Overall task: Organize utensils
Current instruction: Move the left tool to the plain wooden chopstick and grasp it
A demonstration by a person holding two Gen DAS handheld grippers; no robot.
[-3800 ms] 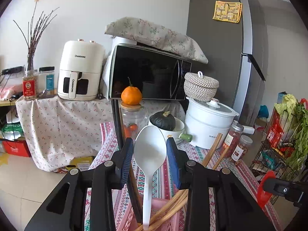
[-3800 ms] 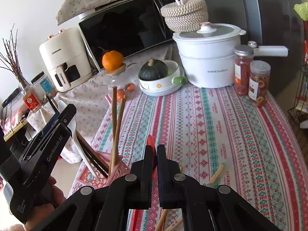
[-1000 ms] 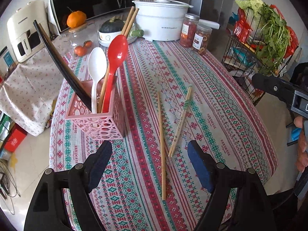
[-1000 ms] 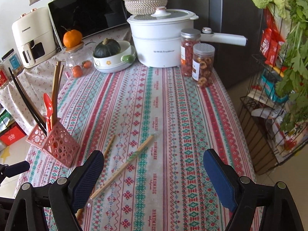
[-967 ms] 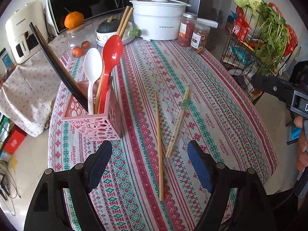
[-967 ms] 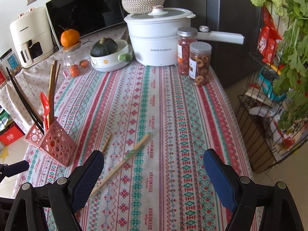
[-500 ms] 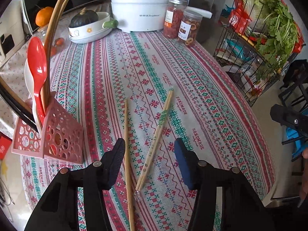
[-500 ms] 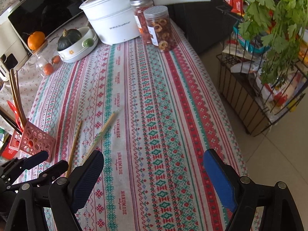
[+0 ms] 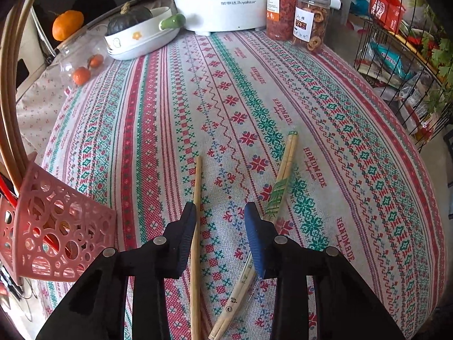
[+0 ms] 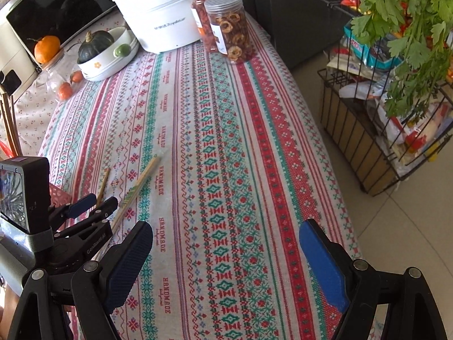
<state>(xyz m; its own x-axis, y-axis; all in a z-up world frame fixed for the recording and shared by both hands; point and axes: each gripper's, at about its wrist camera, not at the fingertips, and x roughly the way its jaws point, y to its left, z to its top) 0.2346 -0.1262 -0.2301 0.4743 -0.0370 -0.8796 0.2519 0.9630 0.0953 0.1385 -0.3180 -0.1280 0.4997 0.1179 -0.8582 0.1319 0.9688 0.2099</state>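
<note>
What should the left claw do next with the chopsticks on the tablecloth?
Probably close the left claw on the bare chopstick: it lies on the tablecloth between the open jaws, against the left one. The wrapped pair lies outside them; the pink holder waits left.

Both fisheye views are bright, lit by soft daylight, and sharp at the centre. Straight lines bow strongly toward the edges, and the corners fall to black. The tablecloth (image 9: 226,90) shows only faint shadows. The white pot (image 10: 158,8) glares slightly, and the microwave door (image 10: 56,8) reflects dimly
</note>
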